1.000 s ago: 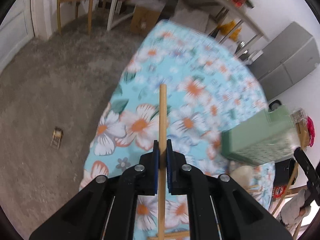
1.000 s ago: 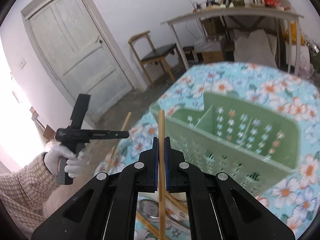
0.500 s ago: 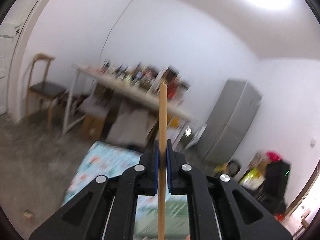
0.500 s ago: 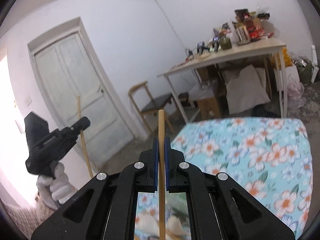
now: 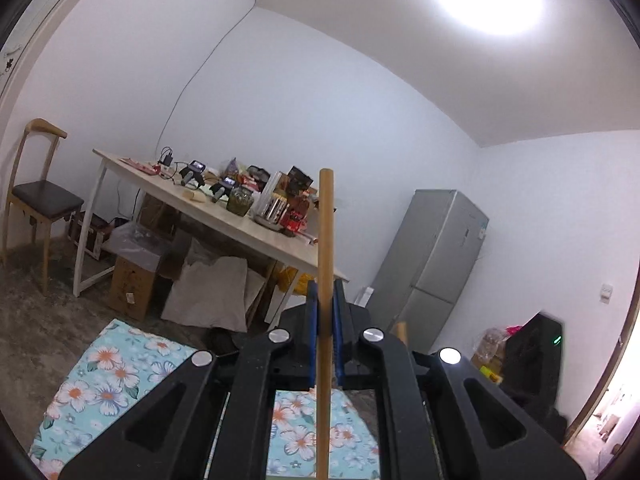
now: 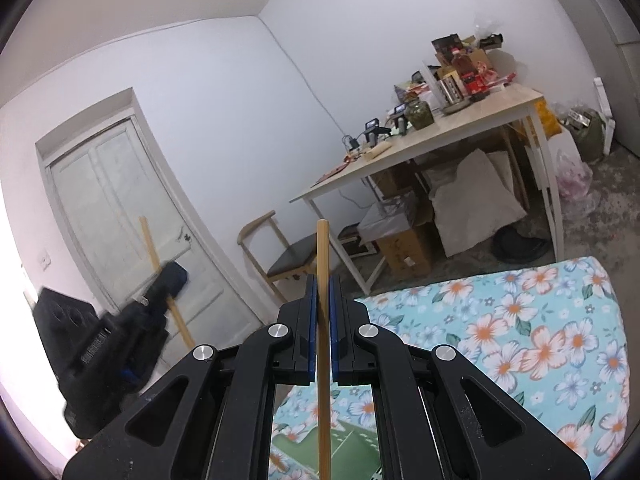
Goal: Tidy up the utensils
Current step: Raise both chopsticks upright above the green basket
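Wooden sticks were in both grippers — each looked like a single pale round chopstick. The left gripper (image 5: pixel 325 334) had its blue-padded jaws clamped nearly shut on the left-hand pale wooden chopstick (image 5: pixel 325 240), which ran up between the pads and stood well above them; the same gripper showed blurred at the left edge of the right wrist view (image 6: pixel 160 292). The right gripper (image 6: pixel 322 330) was likewise pinched tight on the right-hand pale wooden chopstick (image 6: pixel 322 272), upright between its pads. Both were held high, aimed out at the room rather than down at the turquoise floral tablecloth (image 6: pixel 520 336). A sliver of the green perforated plastic basket (image 6: pixel 352 444) showed below the right gripper, under the chopstick's lower end. My read: pick-up was done for these two, drop into the basket was still left; basket contents and any remaining utensils were out of view, so overall progress couldn't be judged. Writing — nothing legible: red-labelled packets and jars on the cluttered light wood table (image 5: pixel 224 220) were too small to read, and the cardboard box (image 5: pixel 132 288) had a pale sticker, unreadable.
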